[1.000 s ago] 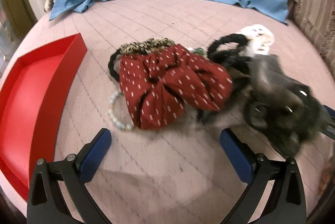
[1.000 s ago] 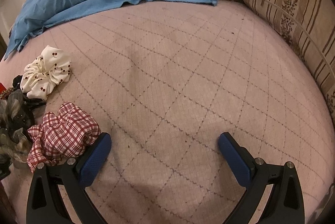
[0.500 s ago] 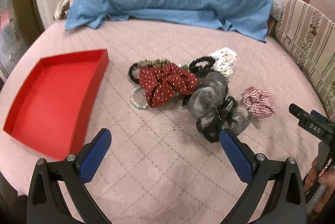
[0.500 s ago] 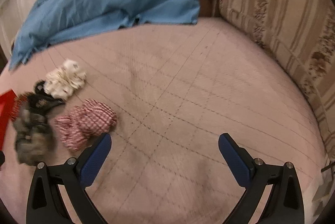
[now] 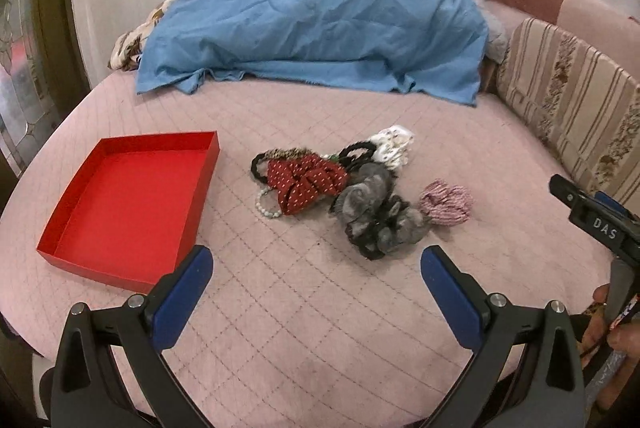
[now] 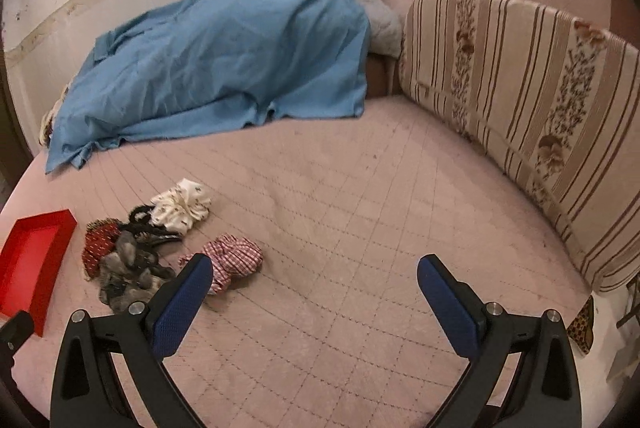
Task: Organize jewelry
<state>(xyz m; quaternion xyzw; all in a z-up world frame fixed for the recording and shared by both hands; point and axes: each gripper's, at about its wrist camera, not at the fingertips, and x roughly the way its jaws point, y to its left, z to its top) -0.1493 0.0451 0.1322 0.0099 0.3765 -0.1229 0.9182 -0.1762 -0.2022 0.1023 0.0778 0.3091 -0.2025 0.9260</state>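
While pile point(image 5: 340, 191) lies ahead of left gripper point(image 5: 316, 278) | tray point(image 5: 60, 248) left | right gripper point(image 6: 314, 288) aims right of it | both jaws spread, empty.

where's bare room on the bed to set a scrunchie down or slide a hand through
Bare quilt runs from the plaid scrunchie to the striped cushion, and also between the pile and the blue sheet. The red tray is empty. A narrow strip separates tray and pile. Crowded: the pile around the red scrunchie, items touching and overlapping.
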